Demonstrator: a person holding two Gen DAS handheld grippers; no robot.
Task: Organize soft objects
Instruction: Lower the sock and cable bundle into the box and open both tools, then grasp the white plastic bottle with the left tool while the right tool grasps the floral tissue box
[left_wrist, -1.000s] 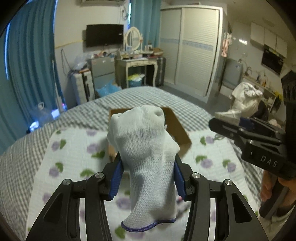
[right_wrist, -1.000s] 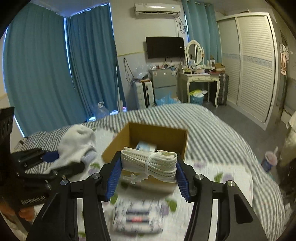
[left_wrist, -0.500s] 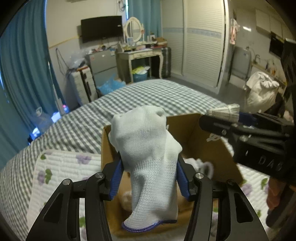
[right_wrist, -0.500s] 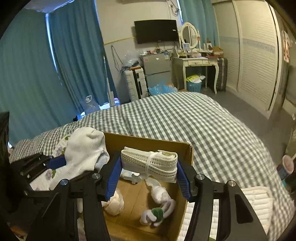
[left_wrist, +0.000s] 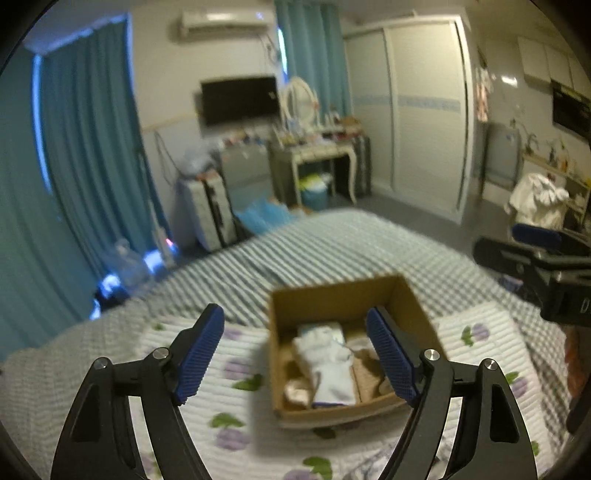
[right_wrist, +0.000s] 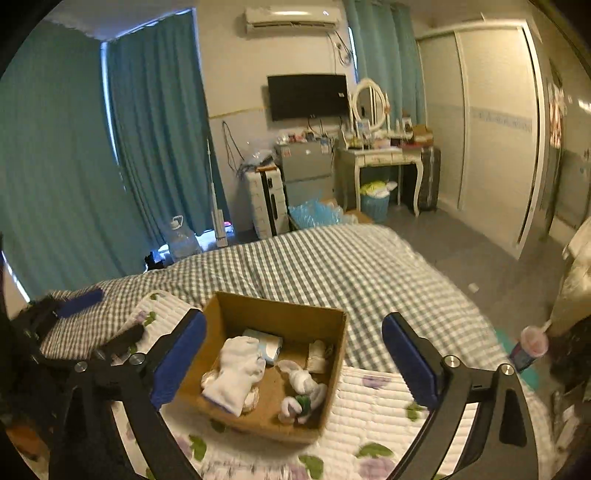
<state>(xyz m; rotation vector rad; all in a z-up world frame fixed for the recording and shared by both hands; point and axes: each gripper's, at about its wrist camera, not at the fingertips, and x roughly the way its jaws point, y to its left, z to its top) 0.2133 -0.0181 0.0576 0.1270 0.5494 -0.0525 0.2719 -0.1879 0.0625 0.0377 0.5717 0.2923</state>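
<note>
An open cardboard box (left_wrist: 413, 299) (right_wrist: 334, 354) sits on the bed on a floral quilted mat. A white glove (left_wrist: 328, 365) (right_wrist: 236, 373) lies inside it, with a small rolled white strap (right_wrist: 318, 355), a white-and-green soft toy (right_wrist: 303, 395) and a pale blue roll (right_wrist: 267, 343). My left gripper (left_wrist: 295, 354) is open and empty, above and in front of the box. My right gripper (right_wrist: 293, 365) is open and empty, above the box. The right gripper also shows at the right edge of the left wrist view (left_wrist: 535, 258).
The floral quilted mat (left_wrist: 229, 413) (right_wrist: 373, 421) covers the near part of a grey checked bed (left_wrist: 332, 243) (right_wrist: 332, 266). Beyond the bed are blue curtains, a dresser with a mirror (right_wrist: 373, 155), a wardrobe and a cup (right_wrist: 532, 343) on the floor.
Both grippers have opened and pulled back from the box. The white glove left the left gripper and the rolled strap left the right gripper; both now lie in the box.
</note>
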